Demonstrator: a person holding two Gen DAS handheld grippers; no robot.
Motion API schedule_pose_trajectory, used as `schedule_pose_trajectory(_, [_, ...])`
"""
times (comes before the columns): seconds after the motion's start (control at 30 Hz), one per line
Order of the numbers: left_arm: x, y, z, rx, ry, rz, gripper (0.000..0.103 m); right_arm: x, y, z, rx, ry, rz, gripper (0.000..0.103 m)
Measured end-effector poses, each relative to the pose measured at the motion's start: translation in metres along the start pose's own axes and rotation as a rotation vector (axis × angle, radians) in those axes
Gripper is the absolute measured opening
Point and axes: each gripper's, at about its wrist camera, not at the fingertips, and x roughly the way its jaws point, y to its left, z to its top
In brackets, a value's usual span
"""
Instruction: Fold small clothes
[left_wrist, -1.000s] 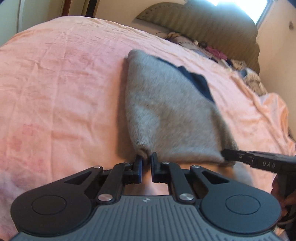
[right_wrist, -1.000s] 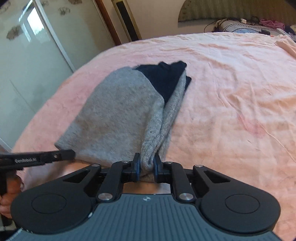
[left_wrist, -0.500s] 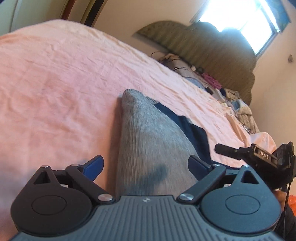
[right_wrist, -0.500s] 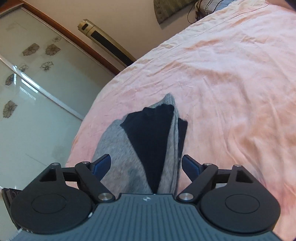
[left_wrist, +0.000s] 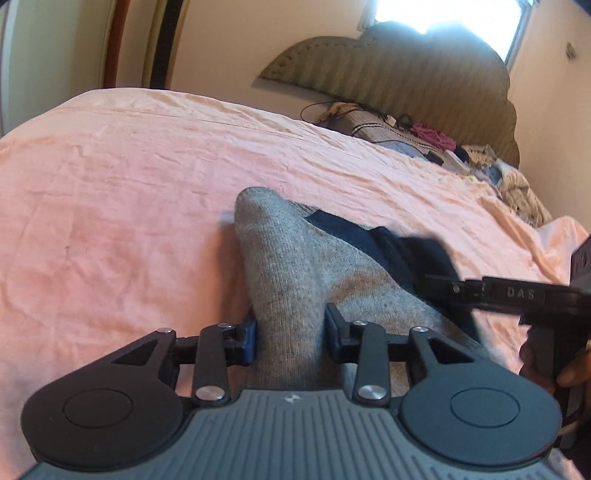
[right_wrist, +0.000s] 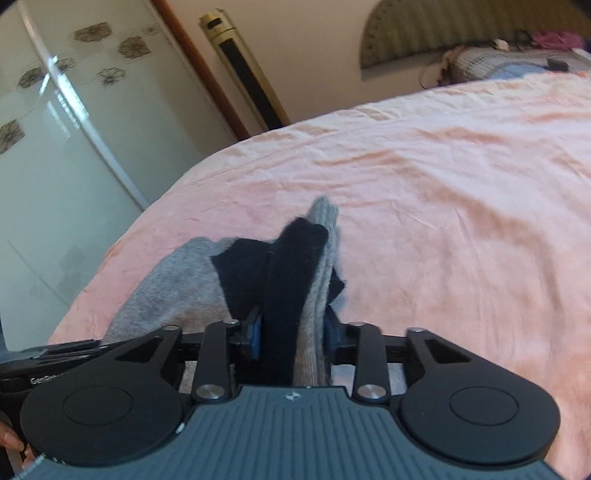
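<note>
A small grey knit garment (left_wrist: 295, 273) with a dark navy part (left_wrist: 388, 247) lies folded on a pink bedsheet (left_wrist: 110, 206). My left gripper (left_wrist: 291, 332) is shut on a thick bunch of the grey cloth at its near left side. My right gripper (right_wrist: 293, 332) is shut on a bunch of navy and grey cloth (right_wrist: 295, 280) at the garment's near right side. The right gripper's finger also shows in the left wrist view (left_wrist: 498, 291), just right of the garment.
A green padded headboard (left_wrist: 406, 74) and a heap of clothes and cables (left_wrist: 424, 136) are at the far end of the bed. A glass sliding wardrobe door (right_wrist: 55, 147) stands left of the bed. The sheet (right_wrist: 461, 221) is bare to the right.
Both grippers let go of the garment's edge, opened wide, then closed again on thicker bunches of cloth farther in. Both cameras tilted up and back down.
</note>
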Motion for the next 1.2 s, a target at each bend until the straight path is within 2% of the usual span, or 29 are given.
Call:
schedule_pose_trajectory(0.03, [-0.010,0.003,-0.003,-0.024,-0.001,-0.011,0.042,-0.009,-0.005,-0.005,0.027,0.010,0.025,0.065])
schedule_pose_trajectory(0.07, [-0.018,0.007,-0.006,-0.046,0.005,-0.030,0.051,-0.019,-0.008,-0.013,0.049,0.022,0.051,0.069])
schedule_pose_trajectory(0.1, [-0.025,0.011,-0.011,-0.077,0.021,-0.058,0.057,-0.028,-0.009,-0.021,0.072,0.042,0.073,0.069])
schedule_pose_trajectory(0.2, [-0.035,0.020,-0.038,-0.167,0.099,-0.137,0.057,-0.049,-0.004,-0.059,0.088,0.124,0.163,0.069])
schedule_pose_trajectory(0.27, [-0.034,0.020,-0.055,-0.212,0.135,-0.188,0.055,-0.058,0.007,-0.077,0.039,0.137,0.163,0.069])
schedule_pose_trajectory(0.3, [-0.037,0.016,-0.060,-0.189,0.118,-0.173,0.040,-0.060,0.010,-0.081,0.044,0.140,0.159,0.059])
schedule_pose_trajectory(0.33, [-0.037,0.013,-0.062,-0.174,0.132,-0.147,0.023,-0.059,0.012,-0.084,0.052,0.173,0.151,0.044])
schedule_pose_trajectory(0.37, [-0.037,0.013,-0.063,-0.187,0.152,-0.143,0.014,-0.056,0.014,-0.087,0.049,0.203,0.156,0.020])
schedule_pose_trajectory(0.47, [-0.051,0.013,-0.061,-0.143,0.140,-0.113,0.012,-0.067,0.030,-0.090,-0.028,0.193,0.136,0.020])
schedule_pose_trajectory(0.53, [-0.054,0.008,-0.066,-0.054,0.141,-0.071,0.013,-0.066,0.030,-0.093,-0.041,0.190,0.112,0.020])
schedule_pose_trajectory(0.57, [-0.055,0.005,-0.069,-0.008,0.128,-0.054,0.017,-0.065,0.028,-0.094,-0.035,0.177,0.099,0.020])
schedule_pose_trajectory(0.63, [-0.068,-0.006,-0.077,0.080,0.094,0.000,0.024,-0.073,0.026,-0.097,0.002,0.141,0.092,0.030])
schedule_pose_trajectory(0.67, [-0.077,-0.013,-0.079,0.117,0.077,0.035,0.038,-0.082,0.029,-0.097,-0.005,0.121,0.065,0.045])
schedule_pose_trajectory(0.7, [-0.087,-0.019,-0.083,0.151,0.053,0.062,0.063,-0.093,0.036,-0.100,-0.035,0.084,0.031,0.060])
schedule_pose_trajectory(0.73, [-0.096,-0.024,-0.089,0.178,0.016,0.081,0.078,-0.107,0.043,-0.105,-0.086,0.026,-0.020,0.067])
schedule_pose_trajectory(0.77, [-0.105,-0.028,-0.097,0.193,-0.033,0.092,0.093,-0.117,0.050,-0.112,-0.129,-0.013,-0.076,0.078])
schedule_pose_trajectory(0.83, [-0.113,-0.037,-0.110,0.231,-0.085,0.095,0.094,-0.124,0.061,-0.129,-0.181,-0.022,-0.183,0.087])
schedule_pose_trajectory(0.93, [-0.096,-0.045,-0.123,0.240,-0.036,0.158,0.094,-0.110,0.069,-0.157,-0.234,0.032,-0.299,0.092])
schedule_pose_trajectory(1.0, [-0.086,-0.045,-0.133,0.244,-0.004,0.187,0.094,-0.100,0.082,-0.173,-0.314,-0.006,-0.386,0.103])
schedule_pose_trajectory(1.07, [-0.084,-0.046,-0.143,0.287,-0.039,0.225,0.099,-0.094,0.090,-0.181,-0.309,-0.047,-0.436,0.103])
schedule_pose_trajectory(1.2, [-0.086,-0.043,-0.144,0.242,-0.031,0.236,0.103,-0.089,0.094,-0.185,-0.266,-0.079,-0.484,0.103])
